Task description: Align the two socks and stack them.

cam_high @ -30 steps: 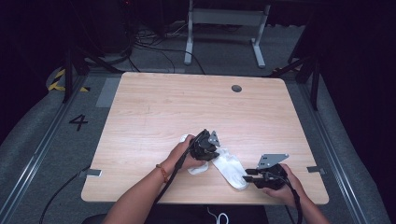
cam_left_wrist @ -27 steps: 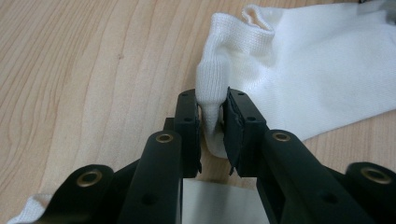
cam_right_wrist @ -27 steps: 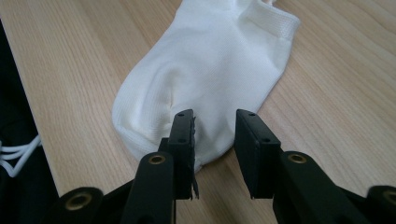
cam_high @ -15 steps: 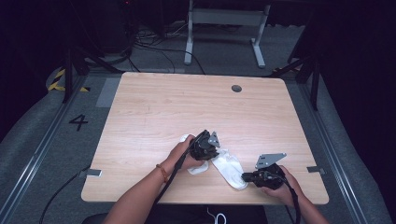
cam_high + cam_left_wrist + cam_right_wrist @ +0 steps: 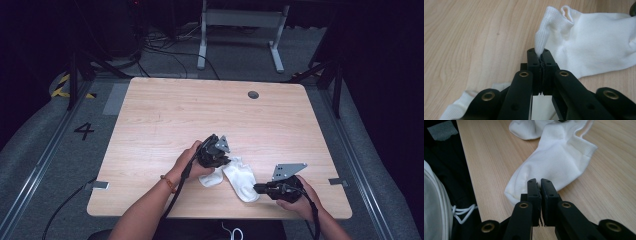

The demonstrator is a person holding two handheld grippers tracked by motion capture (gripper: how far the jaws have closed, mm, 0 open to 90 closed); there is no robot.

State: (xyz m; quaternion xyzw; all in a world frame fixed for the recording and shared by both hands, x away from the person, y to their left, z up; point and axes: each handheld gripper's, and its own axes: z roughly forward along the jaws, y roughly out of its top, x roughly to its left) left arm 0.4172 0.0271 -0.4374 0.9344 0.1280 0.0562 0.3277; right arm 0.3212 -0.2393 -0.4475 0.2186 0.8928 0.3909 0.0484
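While jaws pinch, sock [image 5: 240, 180] apparently lies flat.

Right gripper [image 5: 257, 188] is sliding left toward the toe of the white sock [image 5: 241, 181], now clamping it. Left gripper [image 5: 220, 159] is edging slightly right, cuff pinched and lifting.

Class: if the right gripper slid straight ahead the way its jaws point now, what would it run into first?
The white sock. The right gripper already pinches its toe end, so it would push straight into that fabric, probably bunching it.
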